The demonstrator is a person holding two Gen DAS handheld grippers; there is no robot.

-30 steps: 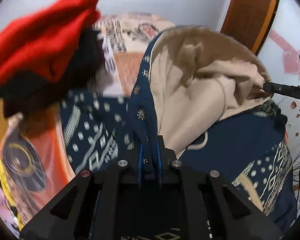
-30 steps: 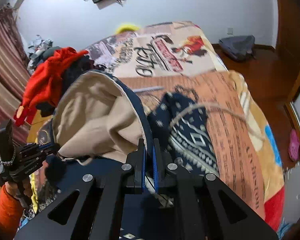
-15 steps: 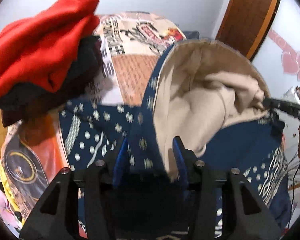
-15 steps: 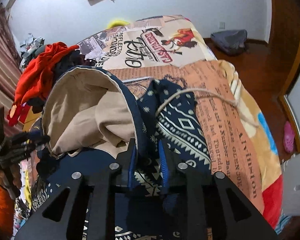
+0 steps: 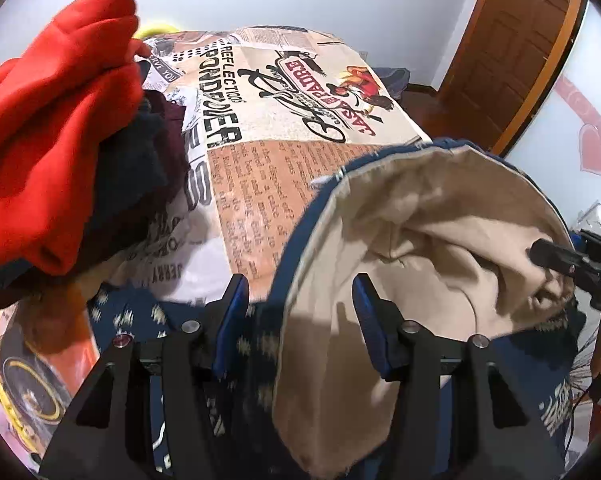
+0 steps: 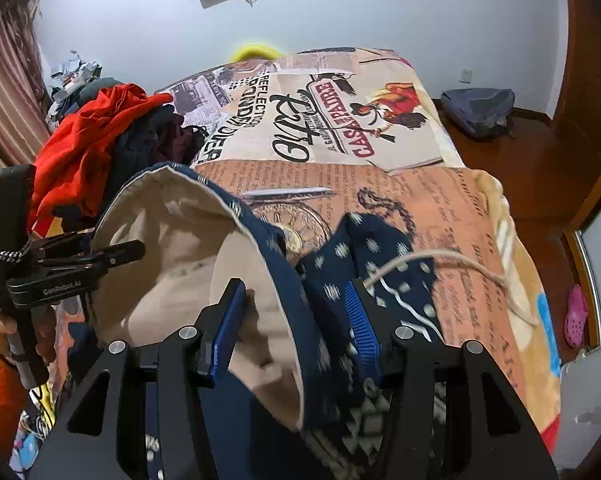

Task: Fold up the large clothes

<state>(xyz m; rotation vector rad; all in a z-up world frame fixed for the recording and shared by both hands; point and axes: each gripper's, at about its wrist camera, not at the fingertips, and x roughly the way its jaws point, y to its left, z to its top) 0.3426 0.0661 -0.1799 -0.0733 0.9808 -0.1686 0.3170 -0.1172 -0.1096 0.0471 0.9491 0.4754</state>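
A navy patterned hoodie with a beige lining [image 5: 420,240] lies on the bed, its hood [image 6: 172,248] standing open. My left gripper [image 5: 300,296] is opening. The hood's navy edge runs loose between its blue pads [image 5: 232,312], which do not press on it. My right gripper [image 6: 294,292] is opening too, with the hood's other edge slack between its pads [image 6: 360,320]. A pale drawstring [image 6: 460,260] trails to the right over the blanket. Each gripper shows in the other's view, the left gripper [image 6: 112,254] and the right gripper [image 5: 552,258] at the hood's rim.
A pile of red and dark clothes [image 5: 52,140] sits on the bed's left side [image 6: 88,148]. The printed blanket [image 6: 380,200] stretches beyond the hoodie. On the floor lie a grey backpack [image 6: 476,112] and a pink slipper [image 6: 576,312]. A wooden door [image 5: 512,52] stands at the right.
Both grippers were shut on the hood's edges a second ago; their jaws have parted and let the cloth go. Both have drawn back, and the hood has slumped lower.
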